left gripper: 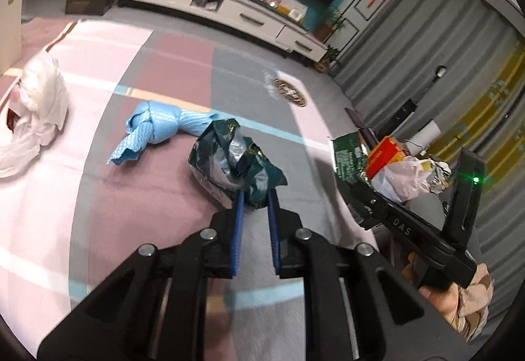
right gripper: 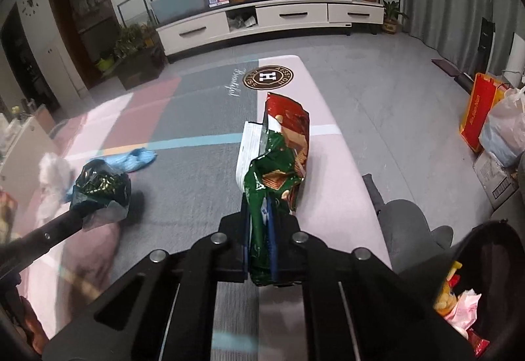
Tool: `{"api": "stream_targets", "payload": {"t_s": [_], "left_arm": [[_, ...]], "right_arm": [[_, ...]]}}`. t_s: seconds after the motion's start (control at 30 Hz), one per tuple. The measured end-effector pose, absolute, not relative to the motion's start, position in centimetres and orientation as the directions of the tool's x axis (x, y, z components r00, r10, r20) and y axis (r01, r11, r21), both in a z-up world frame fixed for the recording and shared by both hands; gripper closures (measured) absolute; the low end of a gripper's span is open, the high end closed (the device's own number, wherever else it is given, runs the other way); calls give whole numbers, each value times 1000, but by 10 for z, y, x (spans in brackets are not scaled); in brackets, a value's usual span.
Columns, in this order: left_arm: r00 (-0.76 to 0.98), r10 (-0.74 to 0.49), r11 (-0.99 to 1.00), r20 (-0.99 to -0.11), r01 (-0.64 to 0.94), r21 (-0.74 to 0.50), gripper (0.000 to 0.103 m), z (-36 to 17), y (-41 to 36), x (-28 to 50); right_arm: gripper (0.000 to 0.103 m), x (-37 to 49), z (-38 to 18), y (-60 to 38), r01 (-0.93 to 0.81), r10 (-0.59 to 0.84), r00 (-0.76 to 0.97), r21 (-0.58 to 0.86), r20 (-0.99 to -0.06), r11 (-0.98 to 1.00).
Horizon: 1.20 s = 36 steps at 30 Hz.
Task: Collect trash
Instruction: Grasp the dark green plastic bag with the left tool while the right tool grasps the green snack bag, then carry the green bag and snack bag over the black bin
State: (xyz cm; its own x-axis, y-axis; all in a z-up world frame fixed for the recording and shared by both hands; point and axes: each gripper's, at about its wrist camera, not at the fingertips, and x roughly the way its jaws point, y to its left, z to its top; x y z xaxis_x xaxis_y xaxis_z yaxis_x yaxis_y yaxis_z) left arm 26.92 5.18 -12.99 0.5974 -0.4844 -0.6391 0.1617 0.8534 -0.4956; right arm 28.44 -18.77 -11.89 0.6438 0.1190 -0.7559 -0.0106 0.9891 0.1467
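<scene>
My left gripper [left gripper: 254,197] is shut on a crumpled dark green foil wrapper [left gripper: 234,160] and holds it above the rug; the same wrapper shows in the right wrist view [right gripper: 100,185]. My right gripper [right gripper: 261,213] is shut on a bundle of snack wrappers [right gripper: 279,160]: a green bag, a red bag and a white paper. That bundle also shows at the right of the left wrist view [left gripper: 349,160]. A crumpled blue cloth [left gripper: 154,128] and a white wad [left gripper: 39,98] lie on the rug.
A black trash bin [right gripper: 492,279] with wrappers inside stands at the lower right. A red bag [right gripper: 477,113] and a plastic bag [right gripper: 507,131] sit by the curtain. A white TV cabinet [right gripper: 262,19] and potted plants [right gripper: 134,42] line the far wall.
</scene>
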Motion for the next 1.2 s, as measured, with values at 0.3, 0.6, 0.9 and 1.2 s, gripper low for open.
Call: {"api": "stream_targets", "payload": {"t_s": [0.3, 0.6, 0.9, 1.2], "left_arm": [[613, -531, 827, -585, 226, -514, 88, -104, 48, 212], [591, -576, 809, -565, 314, -496, 88, -86, 12, 175], [540, -604, 797, -587, 393, -459, 88, -84, -41, 166], [495, -635, 768, -593, 484, -419, 88, -75, -103, 163]], "right_arm": [[94, 228, -83, -199, -47, 180, 676, 203, -714, 978], [94, 158, -59, -222, -1, 147, 734, 216, -663, 976], [94, 113, -53, -261, 106, 43, 773, 195, -633, 975], [94, 97, -60, -303, 184, -7, 769, 212, -639, 960]]}}
